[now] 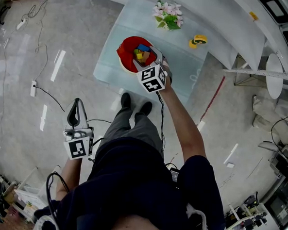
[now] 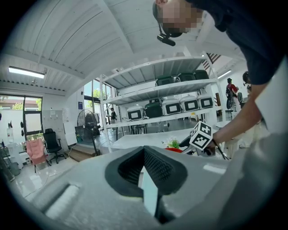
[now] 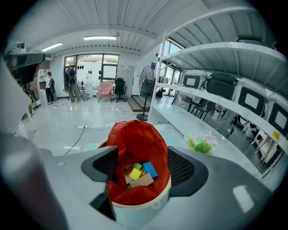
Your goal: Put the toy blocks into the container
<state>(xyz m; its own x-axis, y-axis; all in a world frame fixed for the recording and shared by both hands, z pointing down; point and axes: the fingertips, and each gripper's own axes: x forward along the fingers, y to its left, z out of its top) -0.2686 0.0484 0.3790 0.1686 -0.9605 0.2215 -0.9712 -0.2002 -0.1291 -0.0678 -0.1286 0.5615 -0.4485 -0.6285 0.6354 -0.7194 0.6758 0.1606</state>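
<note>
bright, even daylight; strong fisheye distortion at edges.

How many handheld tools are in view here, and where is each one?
2. The left tool hangs shut and empty beside the person's leg, above the floor. The right tool is open over the red-lined container on the table. None seems hidden.

I see a glossy pale grey floor (image 1: 15,71), white metal shelving (image 3: 204,49) down one side, tall glass windows (image 3: 92,62) at the far end, bright ceiling strip lights (image 3: 100,38).
</note>
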